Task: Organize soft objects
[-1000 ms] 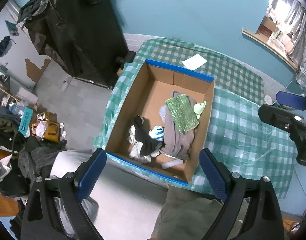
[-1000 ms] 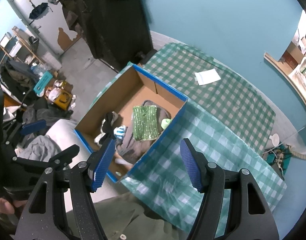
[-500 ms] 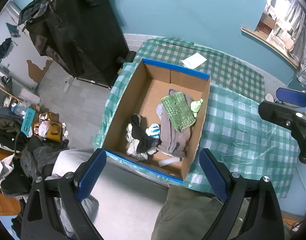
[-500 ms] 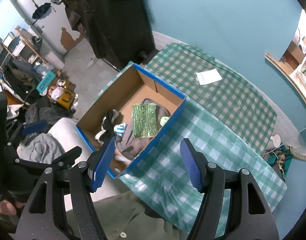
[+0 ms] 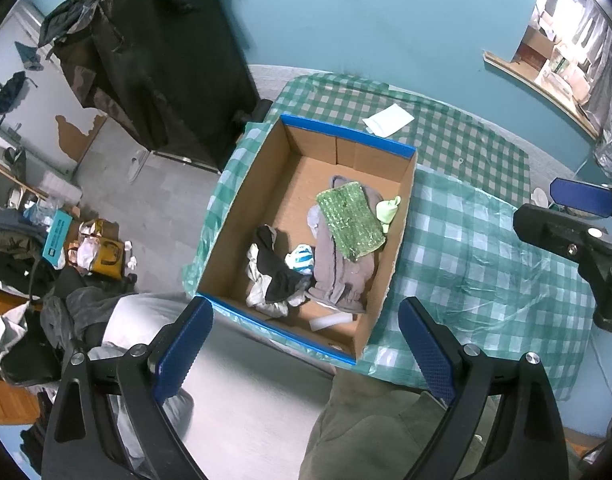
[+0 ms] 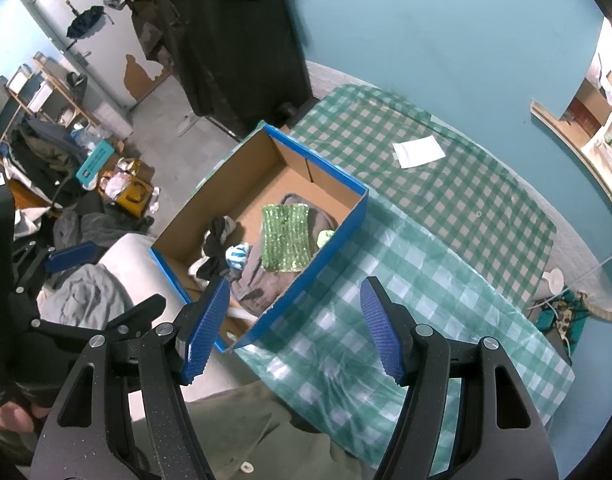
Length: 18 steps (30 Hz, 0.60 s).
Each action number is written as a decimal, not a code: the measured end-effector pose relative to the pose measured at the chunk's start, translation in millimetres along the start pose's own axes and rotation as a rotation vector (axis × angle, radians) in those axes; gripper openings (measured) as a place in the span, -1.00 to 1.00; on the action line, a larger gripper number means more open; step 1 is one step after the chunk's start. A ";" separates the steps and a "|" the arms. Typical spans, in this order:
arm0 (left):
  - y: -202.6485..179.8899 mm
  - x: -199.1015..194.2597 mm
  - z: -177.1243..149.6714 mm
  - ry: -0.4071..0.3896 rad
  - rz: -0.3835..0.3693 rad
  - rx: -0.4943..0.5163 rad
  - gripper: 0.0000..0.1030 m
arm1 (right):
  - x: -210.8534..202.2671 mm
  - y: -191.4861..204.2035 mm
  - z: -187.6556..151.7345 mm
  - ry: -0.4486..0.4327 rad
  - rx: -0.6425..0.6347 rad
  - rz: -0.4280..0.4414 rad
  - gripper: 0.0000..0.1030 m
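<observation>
A blue-rimmed cardboard box [image 5: 347, 138] [image 6: 337, 236] stands on the left part of a green checked table. Inside lie a sparkly green cloth [image 5: 349, 220] [image 6: 286, 236], a grey garment [image 5: 339, 276] [image 6: 262, 280], a black and white bundle [image 5: 272, 270] [image 6: 214, 248], a blue-striped white sock [image 5: 300, 258] [image 6: 237, 256] and a pale green piece [image 5: 387, 210] [image 6: 325, 236]. My left gripper [image 5: 306, 344] hangs high above the box's near edge, open and empty. Just as empty, my right gripper [image 6: 296, 324] stands open over the box's near right corner; it also shows as the right gripper [image 5: 577, 216] at the left view's edge.
A white paper [image 5: 387, 120] [image 6: 417, 152] lies on the checked tablecloth [image 5: 481, 248] [image 6: 445, 240] behind the box. A black coat rack [image 5: 158, 60] stands beyond the table's left end. Clutter and clothes [image 5: 46, 248] cover the floor at left. The person's olive sleeve [image 6: 242, 432] is below.
In the left wrist view the box has slid slightly left and down. The right wrist view is nearly unchanged. Both grippers kept the same opening.
</observation>
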<state>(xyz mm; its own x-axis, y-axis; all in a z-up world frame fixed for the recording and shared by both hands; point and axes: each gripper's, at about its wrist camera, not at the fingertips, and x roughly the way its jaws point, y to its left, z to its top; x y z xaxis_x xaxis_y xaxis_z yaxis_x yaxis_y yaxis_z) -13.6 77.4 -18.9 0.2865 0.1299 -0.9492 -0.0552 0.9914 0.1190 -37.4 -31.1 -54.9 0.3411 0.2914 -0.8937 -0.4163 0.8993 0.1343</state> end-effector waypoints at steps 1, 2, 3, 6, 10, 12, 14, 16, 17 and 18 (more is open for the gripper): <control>-1.2 -1.0 -1.0 0.000 0.001 -0.003 0.84 | -0.2 0.0 -0.1 0.001 -0.001 0.001 0.31; -1.7 -1.5 -1.4 -0.001 0.002 -0.006 0.84 | -0.5 -0.1 -0.1 0.000 -0.002 0.002 0.31; -2.6 -2.2 -2.0 0.000 0.003 -0.009 0.84 | -0.6 -0.3 -0.1 -0.001 -0.002 0.002 0.31; -2.9 -2.5 -1.9 0.002 0.002 -0.011 0.84 | 0.1 -0.9 1.2 -0.002 0.002 0.001 0.31; -2.3 -1.9 -0.8 0.001 0.003 -0.007 0.84 | 0.1 -1.1 1.5 -0.002 0.002 0.002 0.31; -2.4 -1.8 -0.6 0.001 0.003 -0.007 0.84 | -0.4 -0.1 -0.6 -0.002 0.000 0.004 0.31; -2.4 -2.7 -1.5 0.002 0.004 -0.011 0.84 | -1.0 0.4 -1.6 -0.002 0.000 0.007 0.31; -2.0 -3.2 -2.2 0.005 0.002 -0.013 0.84 | -0.2 3.8 -4.2 0.000 -0.003 0.008 0.31; -1.7 -3.9 -3.1 0.006 0.002 -0.015 0.84 | -0.2 2.1 -2.4 0.000 0.000 0.007 0.31; -1.8 -3.8 -2.9 0.006 0.001 -0.015 0.84 | -0.1 2.0 -2.2 0.000 0.000 0.007 0.31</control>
<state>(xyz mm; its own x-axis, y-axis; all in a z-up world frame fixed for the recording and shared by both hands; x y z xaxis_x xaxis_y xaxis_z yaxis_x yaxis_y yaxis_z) -17.4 75.0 -16.3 0.2804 0.1308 -0.9509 -0.0696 0.9908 0.1158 -40.1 -30.0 -55.5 0.3382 0.2976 -0.8928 -0.4187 0.8972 0.1405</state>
